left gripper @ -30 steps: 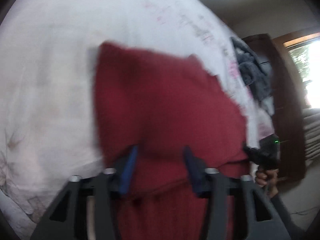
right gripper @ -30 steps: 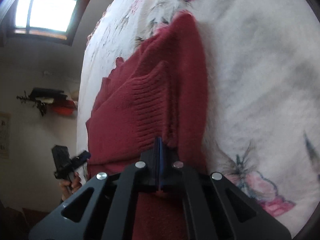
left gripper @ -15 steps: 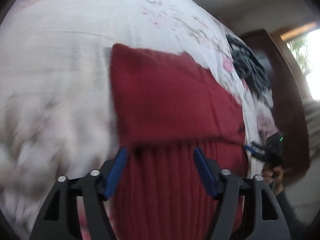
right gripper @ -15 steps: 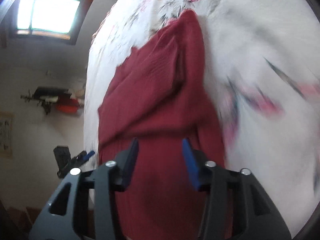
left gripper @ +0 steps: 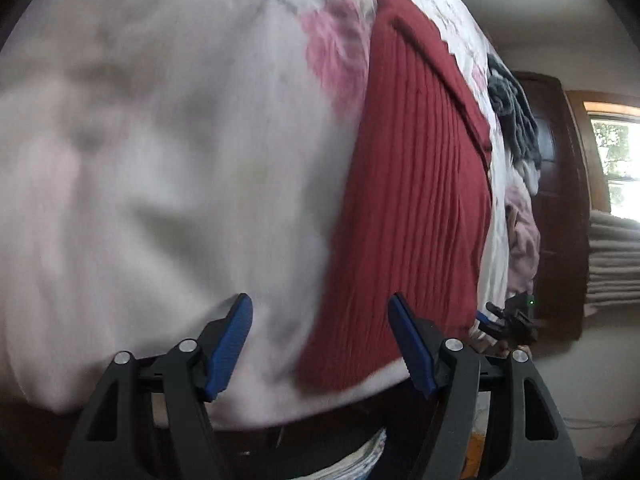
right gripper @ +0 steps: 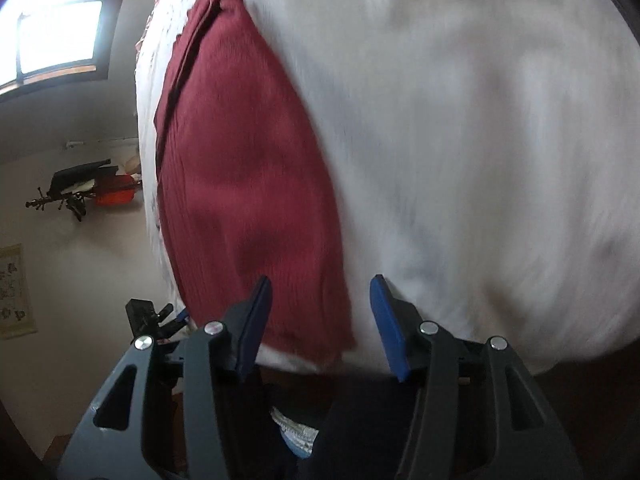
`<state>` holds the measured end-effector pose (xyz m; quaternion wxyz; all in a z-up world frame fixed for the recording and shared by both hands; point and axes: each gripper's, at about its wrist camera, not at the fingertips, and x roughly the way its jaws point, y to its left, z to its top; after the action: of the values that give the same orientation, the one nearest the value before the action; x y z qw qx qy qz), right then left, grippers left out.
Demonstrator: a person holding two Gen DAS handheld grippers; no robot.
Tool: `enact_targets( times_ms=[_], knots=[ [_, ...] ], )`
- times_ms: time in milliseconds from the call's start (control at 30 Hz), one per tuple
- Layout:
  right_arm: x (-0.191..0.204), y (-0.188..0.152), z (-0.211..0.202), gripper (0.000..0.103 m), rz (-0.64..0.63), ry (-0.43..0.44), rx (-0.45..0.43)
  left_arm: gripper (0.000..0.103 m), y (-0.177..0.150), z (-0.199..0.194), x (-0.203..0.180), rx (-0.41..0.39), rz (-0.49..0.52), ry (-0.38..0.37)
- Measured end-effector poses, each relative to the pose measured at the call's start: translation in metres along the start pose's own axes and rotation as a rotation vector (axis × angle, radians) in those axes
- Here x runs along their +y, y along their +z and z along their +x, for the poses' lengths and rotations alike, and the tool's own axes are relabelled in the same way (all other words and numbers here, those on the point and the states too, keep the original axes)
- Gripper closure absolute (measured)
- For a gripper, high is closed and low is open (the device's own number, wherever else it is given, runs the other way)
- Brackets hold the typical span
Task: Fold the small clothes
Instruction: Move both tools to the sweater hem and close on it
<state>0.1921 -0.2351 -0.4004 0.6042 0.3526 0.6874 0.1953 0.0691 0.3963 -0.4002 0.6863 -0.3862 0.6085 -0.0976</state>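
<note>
In the left wrist view, the white floral bedsheet point(left gripper: 160, 152) filled the left and centre of the frame, blurred, with a pink flower print near the top. The left gripper point(left gripper: 320, 344) stood spread wide with nothing between its blue pads point(left gripper: 230, 344), poised over bare sheet near the bed's edge. To the right of it lay the red knit garment point(left gripper: 416, 184), folded flat on the sheet, its ribbed surface running away from the camera and a folded layer showing along its far right side. Beyond the garment, a dark grey cloth heap point(left gripper: 516, 120) and a pale pink cloth point(left gripper: 522, 236) rested on the bed near a dark wooden door point(left gripper: 560, 200), and the right gripper point(left gripper: 508, 320) showed small at the lower right. In the right wrist view, the left gripper appeared small at the lower left, the red garment point(right gripper: 240, 184) lay left of centre, and the right gripper point(right gripper: 320, 324) was likewise released, its jaws apart and empty, straddling the garment's near right corner and the white sheet point(right gripper: 480, 140) beside it.
</note>
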Motion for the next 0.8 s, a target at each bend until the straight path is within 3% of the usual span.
enact_targets(
  times_ms=[233, 367, 500, 600, 800],
  knots=[
    [0.027, -0.013, 0.026, 0.048, -0.033, 0.008, 0.021, 0.032, -0.013, 0.019, -0.010, 0.057, 0.005, -0.022],
    [0.034, -0.017, 0.033, 0.047, -0.034, 0.009, 0.028, 0.032, -0.007, 0.030, -0.012, 0.057, -0.044, -0.059],
    [0.042, -0.014, 0.039, 0.047, -0.050, 0.011, 0.040, 0.032, -0.008, 0.038, -0.031, 0.089, 0.010, -0.074],
    [0.030, -0.012, 0.029, 0.047, -0.052, 0.001, 0.035, 0.032, -0.004, 0.045, -0.034, 0.099, 0.037, -0.026],
    [0.024, -0.008, 0.032, 0.048, -0.040, 0.004, 0.056, 0.034, -0.004, 0.049, -0.029, 0.111, 0.011, -0.061]
  ],
)
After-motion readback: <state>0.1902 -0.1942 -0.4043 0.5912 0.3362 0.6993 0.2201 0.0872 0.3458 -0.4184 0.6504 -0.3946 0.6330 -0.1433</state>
